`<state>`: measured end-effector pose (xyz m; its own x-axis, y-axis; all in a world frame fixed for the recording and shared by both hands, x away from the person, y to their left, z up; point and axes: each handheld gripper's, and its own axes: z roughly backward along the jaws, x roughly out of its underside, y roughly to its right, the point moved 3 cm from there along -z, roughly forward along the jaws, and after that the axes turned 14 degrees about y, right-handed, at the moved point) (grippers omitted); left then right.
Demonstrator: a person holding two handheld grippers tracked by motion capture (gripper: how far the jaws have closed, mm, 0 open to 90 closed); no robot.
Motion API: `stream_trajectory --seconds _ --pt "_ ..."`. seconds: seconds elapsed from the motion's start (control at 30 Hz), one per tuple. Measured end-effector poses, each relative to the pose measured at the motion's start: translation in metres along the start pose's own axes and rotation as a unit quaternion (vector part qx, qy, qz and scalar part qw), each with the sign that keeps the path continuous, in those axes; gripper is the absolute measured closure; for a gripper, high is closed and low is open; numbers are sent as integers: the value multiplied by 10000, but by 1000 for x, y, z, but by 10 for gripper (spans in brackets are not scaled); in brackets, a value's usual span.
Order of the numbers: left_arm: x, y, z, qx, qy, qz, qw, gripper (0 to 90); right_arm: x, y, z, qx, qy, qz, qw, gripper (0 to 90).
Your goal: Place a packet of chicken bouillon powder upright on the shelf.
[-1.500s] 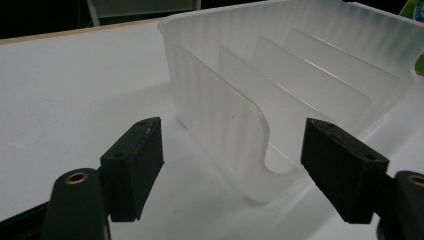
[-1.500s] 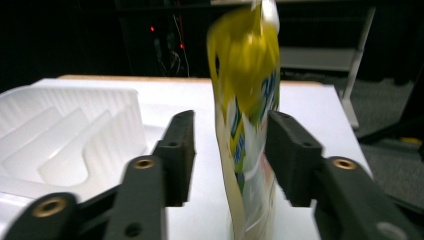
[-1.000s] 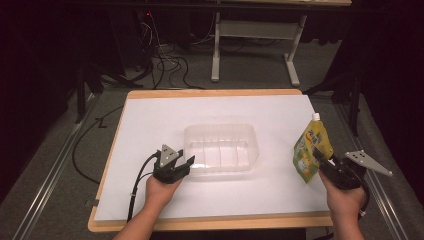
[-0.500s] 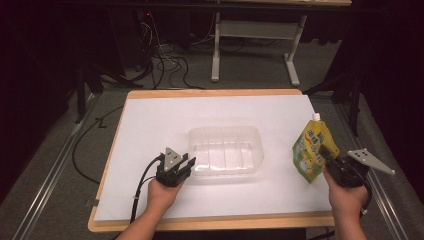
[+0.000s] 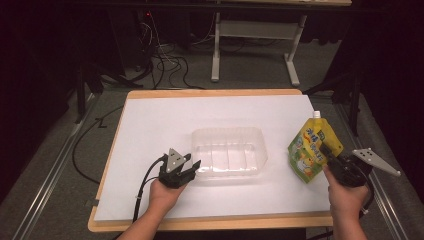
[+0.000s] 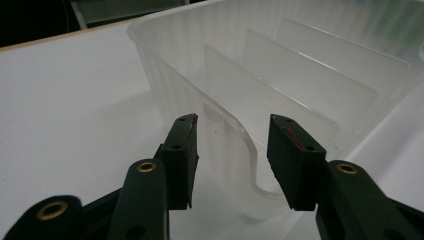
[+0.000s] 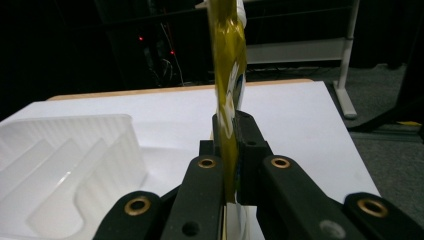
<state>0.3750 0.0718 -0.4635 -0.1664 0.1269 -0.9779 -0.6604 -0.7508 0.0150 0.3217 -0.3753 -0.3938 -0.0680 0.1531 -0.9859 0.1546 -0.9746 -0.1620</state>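
Right tool (image 5: pixel 334 156) clamped on lower edge of yellow spouted drink pouch (image 5: pixel 311 149), pouch upright, spout up, lifted off worktop (image 5: pixel 150 130) just right of clear divided tray (image 5: pixel 229 152); edge grip likely keeps it vertical for slotting between dividers. Left tool (image 6: pixel 232 150) parted wide, jaws straddling tray's notched near-left corner wall, not pinching; probably poised to steady tray. Tray sits mid-worktop, compartments empty.

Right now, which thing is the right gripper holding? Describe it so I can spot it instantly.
On the white-topped table, look right of the clear ribbed plastic tray. Clamped in the right gripper stands a yellow-green spouted drink pouch with a white cap, the scene's one colourful object.
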Motion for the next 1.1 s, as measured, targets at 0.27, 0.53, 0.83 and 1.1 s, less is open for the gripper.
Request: stream_trajectory --seconds 0.27,0.53,0.83,1.1 --pt "-3 1 16 120 83 -92 9999 515 -11 -15 4 -263 198 -256 9991 900" --pt "-2 -4 18 100 83 -1 9999 642 -27 -39 6 -475 474 -256 9974 900" --pt "-1 3 10 63 54 -119 9999 754 -51 -54 6 -803 767 -388 9931 900" --pt "-1 7 2 69 31 -138 9999 752 -61 -69 -6 -869 837 -425 9918 900"
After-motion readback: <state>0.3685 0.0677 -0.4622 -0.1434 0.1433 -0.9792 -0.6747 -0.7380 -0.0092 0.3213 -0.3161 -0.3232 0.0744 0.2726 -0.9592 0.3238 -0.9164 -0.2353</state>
